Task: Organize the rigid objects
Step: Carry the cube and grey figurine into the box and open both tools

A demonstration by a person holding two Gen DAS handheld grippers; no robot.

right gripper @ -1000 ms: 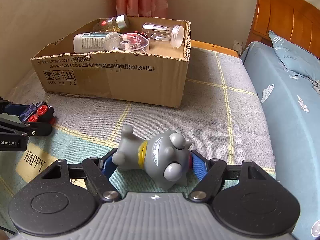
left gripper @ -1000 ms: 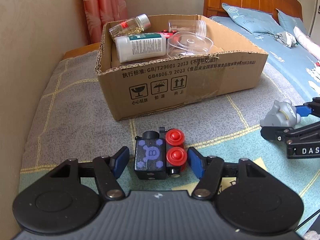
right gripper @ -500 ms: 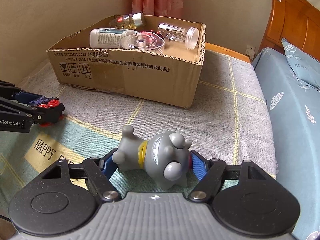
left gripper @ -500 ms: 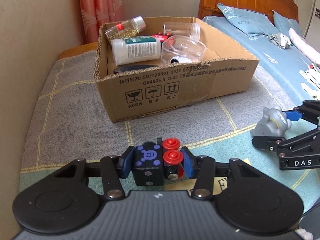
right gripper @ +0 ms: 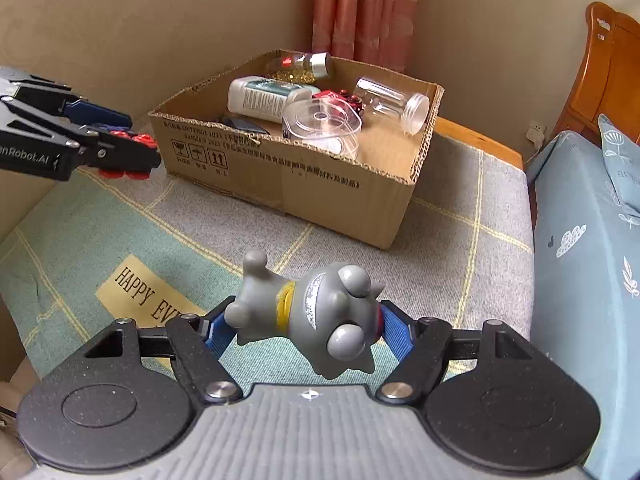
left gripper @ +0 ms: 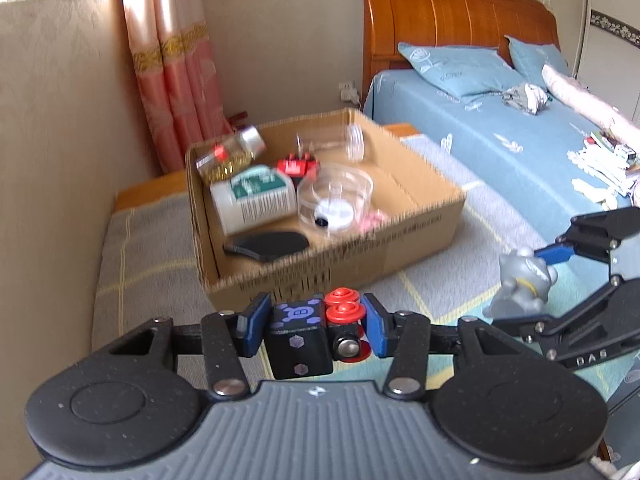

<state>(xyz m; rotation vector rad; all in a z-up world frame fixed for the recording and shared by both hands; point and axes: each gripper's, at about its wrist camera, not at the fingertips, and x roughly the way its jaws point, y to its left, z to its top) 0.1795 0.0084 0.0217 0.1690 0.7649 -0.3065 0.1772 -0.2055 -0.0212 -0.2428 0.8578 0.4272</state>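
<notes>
My left gripper (left gripper: 316, 330) is shut on a black toy train (left gripper: 308, 334) with purple marks and red wheels, held in the air in front of the cardboard box (left gripper: 420, 236). My right gripper (right gripper: 304, 328) is shut on a grey cat figure (right gripper: 320, 316) with a yellow collar, held above the blanket. In the right wrist view the left gripper (right gripper: 116, 148) with the train sits at the left of the box (right gripper: 312, 184). In the left wrist view the right gripper (left gripper: 560, 276) with the cat (left gripper: 520, 284) is at the right.
The box holds a white bottle (left gripper: 256, 196), a jar of yellow beads (left gripper: 230, 156), a clear jar (left gripper: 332, 144), a clear round container (left gripper: 336, 196), a red toy (left gripper: 298, 166) and a black flat piece (left gripper: 268, 244). A checked blanket (right gripper: 460, 264) covers the surface; a blue bed (left gripper: 500, 148) lies right.
Both grippers have lifted off the blanket with their toys and now look down into the box from higher up. The left gripper closed on the train a second ago.
</notes>
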